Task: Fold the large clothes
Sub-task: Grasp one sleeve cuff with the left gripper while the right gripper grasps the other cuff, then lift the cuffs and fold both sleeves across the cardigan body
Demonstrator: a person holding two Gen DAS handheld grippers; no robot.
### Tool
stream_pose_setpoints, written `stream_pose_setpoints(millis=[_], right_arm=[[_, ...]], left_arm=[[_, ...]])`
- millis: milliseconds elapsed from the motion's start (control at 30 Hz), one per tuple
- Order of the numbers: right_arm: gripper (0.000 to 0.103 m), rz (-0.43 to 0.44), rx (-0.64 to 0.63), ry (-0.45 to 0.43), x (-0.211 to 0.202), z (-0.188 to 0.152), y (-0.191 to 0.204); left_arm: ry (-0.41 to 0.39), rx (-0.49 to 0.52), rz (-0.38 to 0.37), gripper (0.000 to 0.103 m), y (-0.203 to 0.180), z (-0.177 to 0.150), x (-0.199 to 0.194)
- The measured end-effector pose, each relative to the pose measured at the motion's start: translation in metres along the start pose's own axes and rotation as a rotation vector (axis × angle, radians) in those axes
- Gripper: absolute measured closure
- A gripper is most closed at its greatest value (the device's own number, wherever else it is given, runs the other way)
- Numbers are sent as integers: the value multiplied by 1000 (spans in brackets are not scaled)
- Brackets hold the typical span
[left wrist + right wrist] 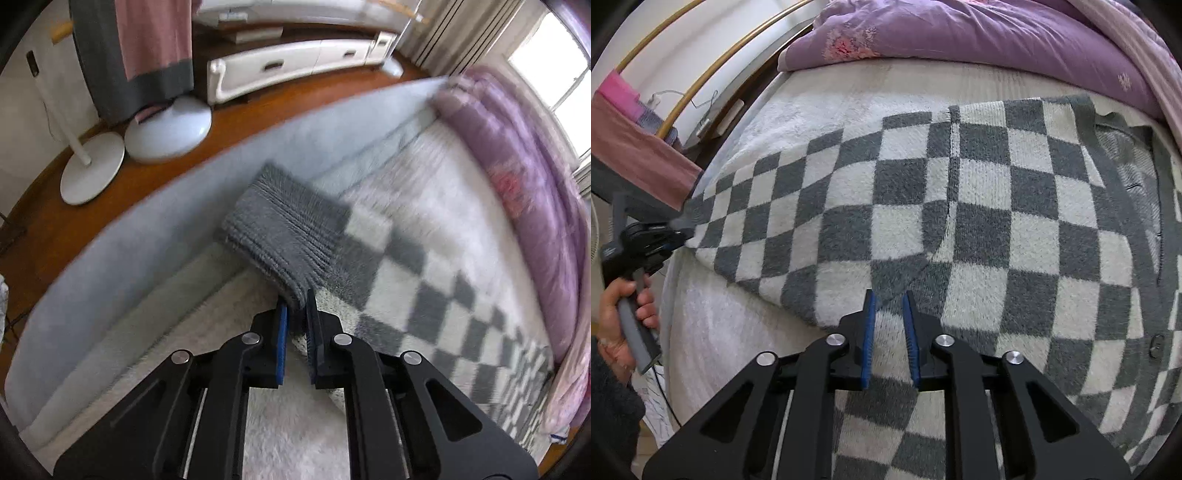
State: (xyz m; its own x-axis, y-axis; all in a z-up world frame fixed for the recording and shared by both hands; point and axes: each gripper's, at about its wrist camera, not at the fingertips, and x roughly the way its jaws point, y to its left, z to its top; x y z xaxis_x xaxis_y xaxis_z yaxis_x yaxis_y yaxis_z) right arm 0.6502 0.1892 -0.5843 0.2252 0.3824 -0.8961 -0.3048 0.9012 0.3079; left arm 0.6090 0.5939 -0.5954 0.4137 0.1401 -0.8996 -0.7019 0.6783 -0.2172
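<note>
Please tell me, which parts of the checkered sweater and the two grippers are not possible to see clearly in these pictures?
- Left wrist view: the checkered sweater and the purple quilt are motion-blurred; knit detail is lost.
- Left wrist view: the grey cuff covers the tips of the left hand-held gripper.
- Right wrist view: the sweater's right side runs past the frame edge.
- Right wrist view: the right hand-held gripper hides the fabric beneath it; contact is unclear.

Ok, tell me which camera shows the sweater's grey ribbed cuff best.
The left wrist view. There the grey ribbed cuff fills the centre, its ribs plain to see, pinched between the jaws of the left gripper. The right wrist view shows it only as a small blurred grey patch at that gripper, at the far left.
</note>
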Motion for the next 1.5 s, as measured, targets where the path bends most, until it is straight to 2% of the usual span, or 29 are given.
stream_pose_setpoints(millis=[100, 200, 267, 333, 467, 600, 733, 833, 933, 1033, 1100, 1267, 1300, 1333, 1433, 1500], right_arm=[[101, 20, 42, 36, 16, 0, -6], [102, 76, 140, 162, 57, -13, -27], [103, 134, 165, 150, 65, -18, -39], [103, 151, 158, 166, 62, -15, -40], [103, 247, 127, 103, 15, -12, -58], [103, 245, 119, -6, -56, -16, -109], [102, 163, 108, -115, -136, -23, -186], [102, 66, 128, -196, -201, -37, -263], [102, -17, 173, -241, -246, -52, -323], [99, -120, 241, -285, -288, -70, -399], [99, -177, 325, -312, -312, -84, -455], [98, -266, 579, -336, -353, -119, -575], [98, -256, 637, -339, -357, -125, -593], [96, -211, 707, -342, -357, -133, -619], [94, -187, 873, -274, -350, -147, -666], [90, -152, 940, -284, -345, -151, -685]], left_arm=[[-62, 18, -20, 94, -4, 4, -37], [-140, 80, -31, 94, -24, 5, -78], [-192, 135, -61, 94, -49, 0, -111], [-240, 195, -77, 94, -81, -9, -141], [-315, 298, -148, 95, -154, -47, -193], [-328, 426, -201, 95, -241, -101, -212], [-275, 536, -271, 95, -343, -174, -198], [-233, 631, -280, 95, -411, -233, -179], [-169, 686, -298, 95, -468, -288, -155], [-123, 755, -284, 95, -505, -340, -128], [-76, 814, -240, 95, -529, -378, -103], [-10, 866, -174, 95, -546, -435, -63], [5, 872, -161, 95, -549, -444, -55], [19, 875, -156, 95, -548, -449, -51], [39, 889, -120, 94, -554, -463, -38], [77, 894, -107, 87, -555, -468, -31]])
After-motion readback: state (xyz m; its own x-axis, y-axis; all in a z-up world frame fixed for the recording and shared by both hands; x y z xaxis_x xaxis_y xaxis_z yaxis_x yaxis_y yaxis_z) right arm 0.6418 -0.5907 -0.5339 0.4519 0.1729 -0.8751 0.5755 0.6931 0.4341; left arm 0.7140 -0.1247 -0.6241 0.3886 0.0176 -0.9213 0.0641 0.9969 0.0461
